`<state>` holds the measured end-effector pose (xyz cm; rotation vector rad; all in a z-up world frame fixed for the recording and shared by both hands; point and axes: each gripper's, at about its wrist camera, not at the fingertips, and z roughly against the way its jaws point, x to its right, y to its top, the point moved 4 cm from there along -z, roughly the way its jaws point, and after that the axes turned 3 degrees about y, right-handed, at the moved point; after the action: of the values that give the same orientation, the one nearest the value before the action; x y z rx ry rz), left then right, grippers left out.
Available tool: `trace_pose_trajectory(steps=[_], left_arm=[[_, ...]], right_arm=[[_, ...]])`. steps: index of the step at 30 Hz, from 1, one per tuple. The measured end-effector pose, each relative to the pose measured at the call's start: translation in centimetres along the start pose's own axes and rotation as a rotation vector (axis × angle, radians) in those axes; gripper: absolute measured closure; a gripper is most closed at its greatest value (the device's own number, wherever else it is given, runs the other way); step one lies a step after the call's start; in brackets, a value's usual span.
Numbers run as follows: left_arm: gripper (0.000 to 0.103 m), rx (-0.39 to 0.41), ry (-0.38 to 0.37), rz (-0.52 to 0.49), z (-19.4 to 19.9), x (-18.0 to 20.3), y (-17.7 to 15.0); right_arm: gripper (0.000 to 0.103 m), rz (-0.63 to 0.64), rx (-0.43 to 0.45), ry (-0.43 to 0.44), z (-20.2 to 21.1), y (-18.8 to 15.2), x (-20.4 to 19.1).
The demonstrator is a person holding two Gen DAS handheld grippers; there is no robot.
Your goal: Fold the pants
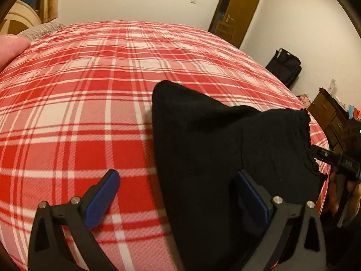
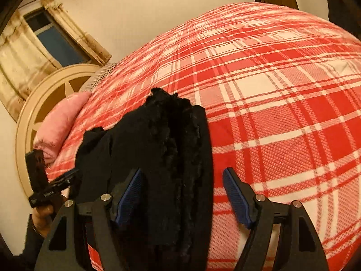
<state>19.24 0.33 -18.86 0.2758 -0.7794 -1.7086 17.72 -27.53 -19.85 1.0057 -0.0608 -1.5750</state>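
The black pants [image 1: 225, 149] lie bunched on the red and white plaid bed [image 1: 90, 103]. My left gripper [image 1: 176, 178] is open, its jaws wide apart; the pants' edge lies between them, against the right finger [image 1: 252, 194]. In the right wrist view the pants [image 2: 162, 158] show a fuzzy black lining along a raised fold. My right gripper [image 2: 182, 178] is open, with that fold between its jaws and close to the left finger [image 2: 129, 196]. Each gripper shows at the side of the other's view, the right one [image 1: 336, 160] and the left one [image 2: 49, 189].
The plaid bed [image 2: 282, 113] fills both views. A pink pillow [image 2: 58, 124] and a round headboard [image 2: 29, 117] lie at the head end. A brown door [image 1: 239, 11], a black bag [image 1: 286, 67] and wooden drawers [image 1: 327, 113] stand along the far wall.
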Motion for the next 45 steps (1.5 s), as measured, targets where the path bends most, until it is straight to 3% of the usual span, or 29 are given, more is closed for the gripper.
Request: trace_pose_trajectory(steps=[3,4,5,8,11,13,16,27,35,45], left_arm=[[0.0,-0.008,-0.017,0.005,-0.5,-0.1,0.5],[0.001,-0.012,-0.029,0.008,-0.5,-0.1,0.4],[0.001,-0.014,-0.049,0.012,-0.7,0.0,0.5],[0.006,-0.035,-0.149,0.027,-1.1,0.7,0.5],[0.033,-0.026,-0.156,0.014,-1.0,1.5,0.5],[0.067,-0.02,-0.15,0.026,-0.6,1.4,0.4],[0.086,-0.005,-0.172,0.069,0.3,0.5,0.6],[0.088,0.159,-0.128,0.073,6.8,-0.2,2.0],[0.088,0.232,0.019,0.089,11.1,-4.5,2.6],[0.088,0.279,0.157,0.116,13.9,-9.2,2.0]], right_arm=[[0.031,-0.001,-0.014,0.017,-1.1,-0.3,-0.7],[0.037,0.003,-0.015,0.011,-1.4,-0.3,-0.7],[0.052,-0.011,-0.012,0.018,-1.5,-0.2,-0.6],[0.073,-0.08,-0.023,0.112,-1.3,-0.1,-0.1],[0.076,-0.03,-0.013,0.096,-0.8,-0.3,-1.4],[0.077,-0.017,0.002,0.108,-0.3,0.1,-2.1],[0.078,0.003,0.018,0.126,0.3,1.1,-3.4],[0.08,0.118,-0.049,0.199,-3.9,3.5,-10.1],[0.08,0.21,-0.11,0.269,-8.8,4.4,-16.6],[0.08,0.268,-0.157,0.306,-13.1,4.9,-21.8]])
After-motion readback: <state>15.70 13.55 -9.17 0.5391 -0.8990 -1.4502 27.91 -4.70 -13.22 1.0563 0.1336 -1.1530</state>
